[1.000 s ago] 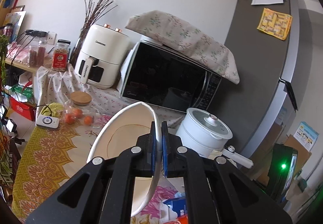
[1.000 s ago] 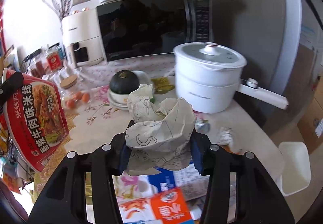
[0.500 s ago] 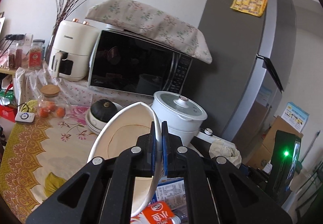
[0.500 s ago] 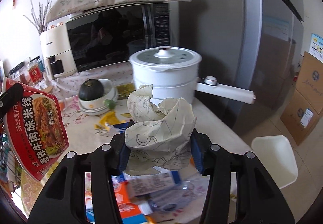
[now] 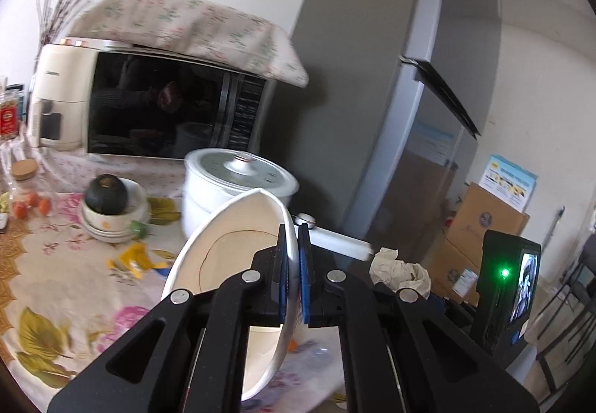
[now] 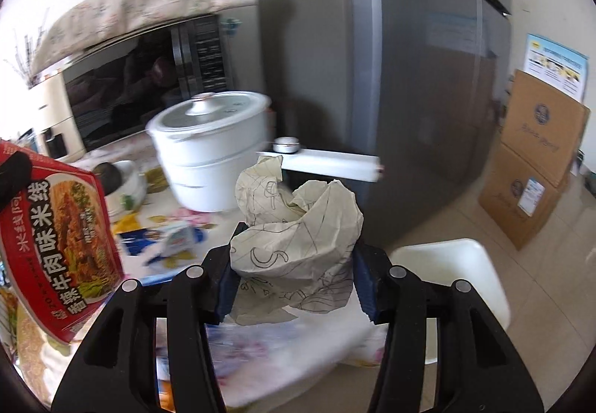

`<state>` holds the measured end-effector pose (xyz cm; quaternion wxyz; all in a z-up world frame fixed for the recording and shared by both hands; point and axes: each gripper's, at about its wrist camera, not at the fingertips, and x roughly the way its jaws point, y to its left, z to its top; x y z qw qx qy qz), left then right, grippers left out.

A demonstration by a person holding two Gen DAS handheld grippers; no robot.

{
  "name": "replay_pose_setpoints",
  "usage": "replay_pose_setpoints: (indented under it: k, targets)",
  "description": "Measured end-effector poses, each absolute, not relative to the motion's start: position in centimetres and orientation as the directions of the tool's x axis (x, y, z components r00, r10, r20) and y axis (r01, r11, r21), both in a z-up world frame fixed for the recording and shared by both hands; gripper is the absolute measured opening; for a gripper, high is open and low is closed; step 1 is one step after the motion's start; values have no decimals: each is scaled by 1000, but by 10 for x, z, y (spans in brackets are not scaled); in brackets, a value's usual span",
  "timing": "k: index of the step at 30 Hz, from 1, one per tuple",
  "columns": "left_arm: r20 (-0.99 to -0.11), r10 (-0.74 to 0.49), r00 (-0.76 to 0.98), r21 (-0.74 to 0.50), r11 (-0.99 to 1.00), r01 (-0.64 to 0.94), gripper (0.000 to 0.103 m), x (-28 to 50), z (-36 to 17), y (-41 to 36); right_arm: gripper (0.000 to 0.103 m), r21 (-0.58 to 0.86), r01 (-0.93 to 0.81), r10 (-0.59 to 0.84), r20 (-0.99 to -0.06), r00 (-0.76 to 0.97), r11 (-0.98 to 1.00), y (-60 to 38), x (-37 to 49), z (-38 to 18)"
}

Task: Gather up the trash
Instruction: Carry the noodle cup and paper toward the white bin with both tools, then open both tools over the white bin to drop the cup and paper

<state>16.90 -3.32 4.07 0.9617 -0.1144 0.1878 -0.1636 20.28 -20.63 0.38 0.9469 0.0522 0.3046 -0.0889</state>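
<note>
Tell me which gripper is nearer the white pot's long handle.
Right. The right gripper, shut on crumpled paper, sits just before the handle. The left gripper, clamping the noodle bowl, is further left, with the pot ahead.

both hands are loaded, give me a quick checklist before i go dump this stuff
1. Left gripper grip on the paper noodle bowl: ok, jaws shut on its rim, bowl tipped on edge.
2. Right gripper grip on the crumpled paper: ok, pads press both sides of the wad.
3. Bowl empty, nothing to spill: ok, only a stain ring shows inside.
4. Clearance from the white pot and its long handle: not ok, the handle juts out just beyond the paper.
5. Trash bin located: cannot tell, none in either view.
6. Trash left on the table: not ok, wrappers remain.
</note>
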Motion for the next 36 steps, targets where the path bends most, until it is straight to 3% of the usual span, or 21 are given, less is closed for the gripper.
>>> replay_pose_setpoints:
  k: [11,22,24,27,36]
  targets:
    - [-372,-483,793,-239,875,421,5,178,30,-153,50,1,364,-288,-611,737,931,-321,195,-17]
    - [-419,-540,729,-183,837,515,5,183,15,-239,53,57,538,-341,-717,608,841,-430,209,-78]
    - [-429,-552,715,-175,828,533,5,187,10,-256,56,70,557,-336,-733,592,828,-441,209,-88]
    - [-447,-578,683,-192,808,557,5,196,0,-280,73,106,584,-314,-759,571,805,-459,207,-98]
    - [-529,-637,561,-322,762,562,5,238,-43,-339,88,115,746,-416,-770,484,655,-513,188,-102]
